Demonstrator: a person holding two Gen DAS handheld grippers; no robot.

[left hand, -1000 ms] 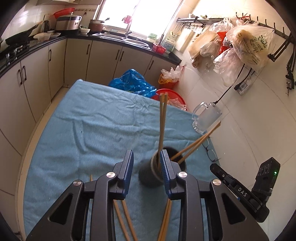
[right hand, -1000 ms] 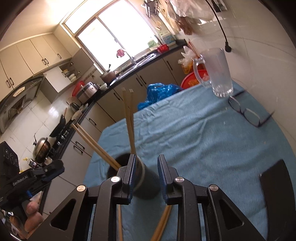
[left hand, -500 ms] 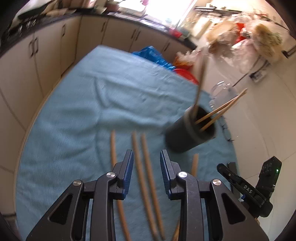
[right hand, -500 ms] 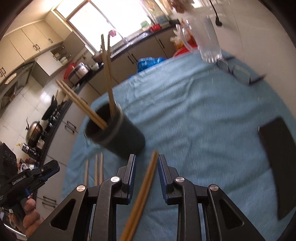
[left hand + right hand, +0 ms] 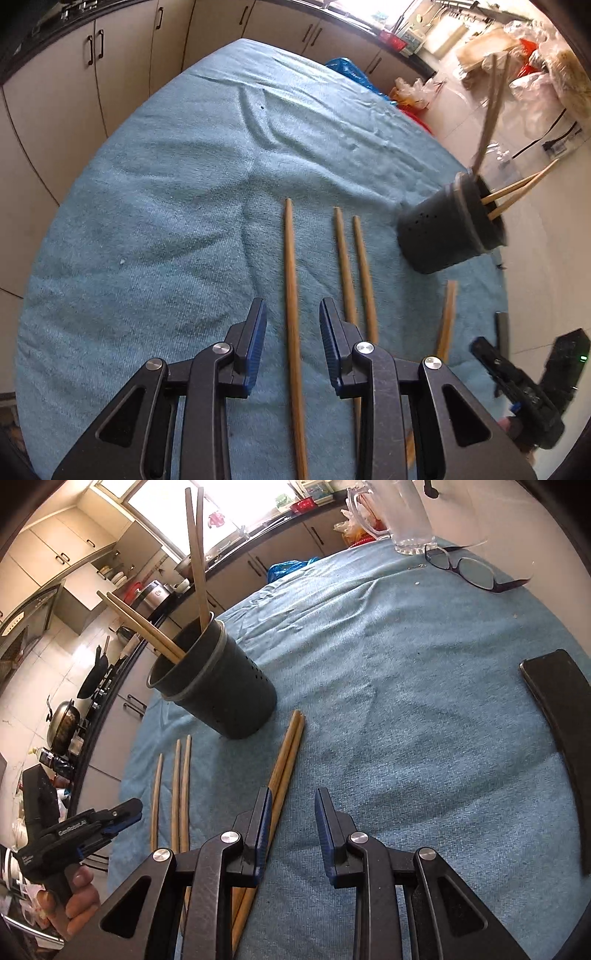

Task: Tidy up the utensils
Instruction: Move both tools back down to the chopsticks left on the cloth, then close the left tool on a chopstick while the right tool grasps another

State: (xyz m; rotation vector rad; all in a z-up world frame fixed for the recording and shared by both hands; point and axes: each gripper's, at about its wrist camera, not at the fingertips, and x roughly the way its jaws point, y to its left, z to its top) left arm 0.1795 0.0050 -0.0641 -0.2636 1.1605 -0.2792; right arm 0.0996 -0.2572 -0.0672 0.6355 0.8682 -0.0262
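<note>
A black perforated holder (image 5: 443, 232) (image 5: 221, 686) stands on the blue cloth with several wooden chopsticks (image 5: 195, 554) leaning in it. Loose chopsticks lie on the cloth in front of it. My left gripper (image 5: 291, 325) hovers low and open, and a single chopstick (image 5: 290, 266) lies between its fingers, untouched by the pads. Two more chopsticks (image 5: 354, 266) lie just right of it. My right gripper (image 5: 293, 812) is open with only bare cloth between its fingers. A pair of chopsticks (image 5: 288, 753) runs under its left finger (image 5: 264, 819). A hand holds the left gripper (image 5: 125, 812) at the lower left.
Folded glasses (image 5: 469, 568) and a glass mug (image 5: 406, 517) sit at the far right of the blue cloth (image 5: 406, 664). A black phone (image 5: 561, 720) lies near the right edge. Kitchen cabinets (image 5: 122, 55) and the floor lie beyond the table's left edge.
Both grippers have sunk and tipped downward, from over the holder to the loose chopsticks on the cloth. The holder now stands off to the side in each view. Jaw gaps look the same.
</note>
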